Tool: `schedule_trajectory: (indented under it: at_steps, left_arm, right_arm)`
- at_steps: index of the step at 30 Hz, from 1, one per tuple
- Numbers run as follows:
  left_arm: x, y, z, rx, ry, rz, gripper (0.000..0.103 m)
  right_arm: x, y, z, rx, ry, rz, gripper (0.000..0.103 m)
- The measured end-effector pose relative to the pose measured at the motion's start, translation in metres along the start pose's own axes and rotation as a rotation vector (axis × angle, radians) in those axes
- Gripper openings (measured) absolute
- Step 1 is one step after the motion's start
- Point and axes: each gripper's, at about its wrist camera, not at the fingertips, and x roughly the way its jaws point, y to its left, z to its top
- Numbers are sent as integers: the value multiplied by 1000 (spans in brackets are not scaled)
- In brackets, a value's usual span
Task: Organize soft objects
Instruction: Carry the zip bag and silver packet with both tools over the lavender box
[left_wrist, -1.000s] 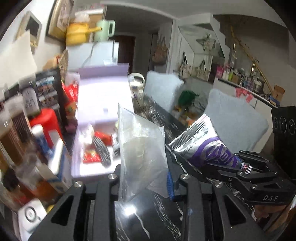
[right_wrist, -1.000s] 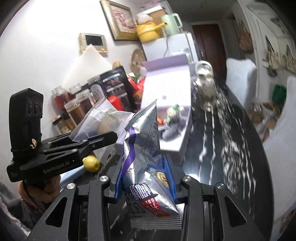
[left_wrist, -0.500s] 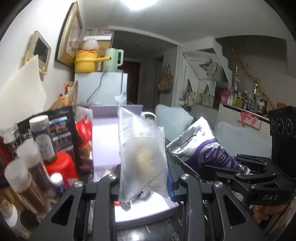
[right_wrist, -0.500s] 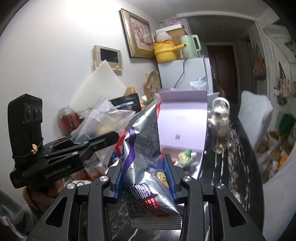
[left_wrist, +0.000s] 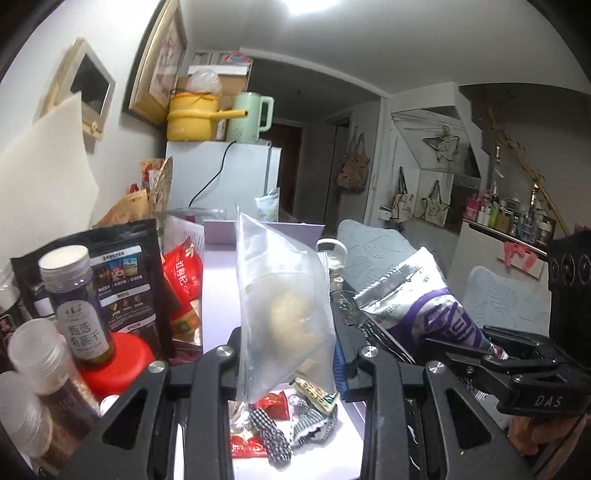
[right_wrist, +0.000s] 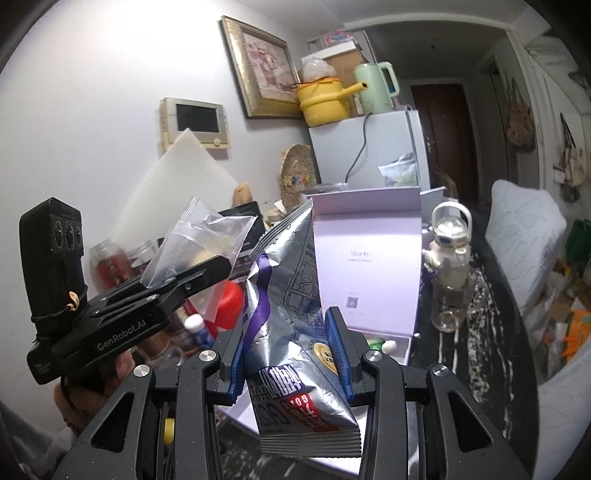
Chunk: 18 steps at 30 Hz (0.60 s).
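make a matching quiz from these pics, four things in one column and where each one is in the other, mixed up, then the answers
Things:
1. clear bag
2. silver snack bag
3. yellow pot
4. checked cloth

Places:
A. on top of the fridge
B. in the left gripper
C. inside the open lilac box
D. in the right gripper

Pairs: 1-B, 2-D, 3-A, 4-C

Ahead of my grippers, the black marbled tabletop (right_wrist: 484, 332) carries an open lilac cardboard box (right_wrist: 369, 258) and, right of it, a clear glass jug (right_wrist: 452, 273).
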Motion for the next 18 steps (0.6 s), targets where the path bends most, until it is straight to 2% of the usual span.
schedule_trajectory:
  at_steps: [4, 10, 15, 18]
  left_arm:
    - [29, 11, 0, -10, 42, 23, 30]
    - [73, 24, -17, -19, 130, 60, 30]
    - [104, 33, -34, -33, 207, 95, 30]
    - [119, 35, -46, -30, 253, 103, 30]
  right_arm:
    - [24, -19, 4, 36, 15, 12, 38]
    - [59, -42, 7, 70, 44, 6, 38]
    - [90, -57, 3, 92, 116, 8, 38]
    - [101, -63, -4, 91, 153, -19, 38]
